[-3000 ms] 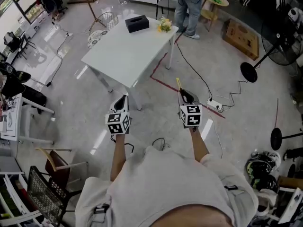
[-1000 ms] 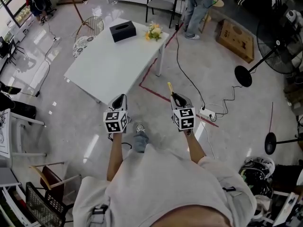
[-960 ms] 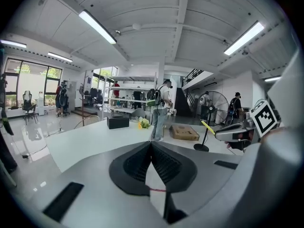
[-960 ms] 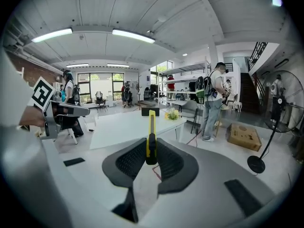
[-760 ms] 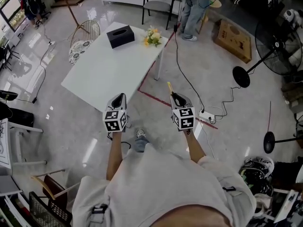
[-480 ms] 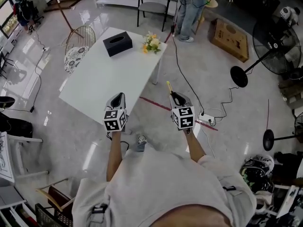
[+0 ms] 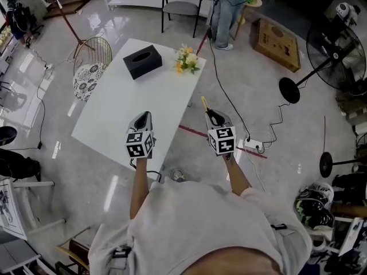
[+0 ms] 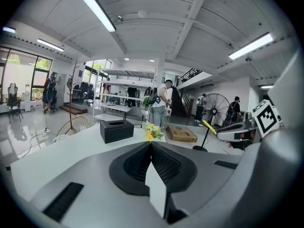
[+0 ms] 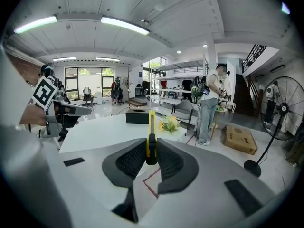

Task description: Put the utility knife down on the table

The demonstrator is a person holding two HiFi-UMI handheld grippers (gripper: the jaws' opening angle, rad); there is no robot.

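A yellow and black utility knife stands clamped between the pads of my right gripper, its yellow tip poking out ahead. This gripper hangs over the floor just right of the white table. My left gripper is shut with nothing in it, its pads meeting in the left gripper view, and it hovers over the table's near edge. The knife and right gripper also show at the right of the left gripper view.
A black tissue box and a small bunch of flowers sit at the table's far end. A wire chair stands left of the table. A cable and power strip lie on the floor to the right. A person stands beyond.
The table has drawn closer and now lies under my left gripper. Both grippers keep the same pose, and the knife stays held in the right one.
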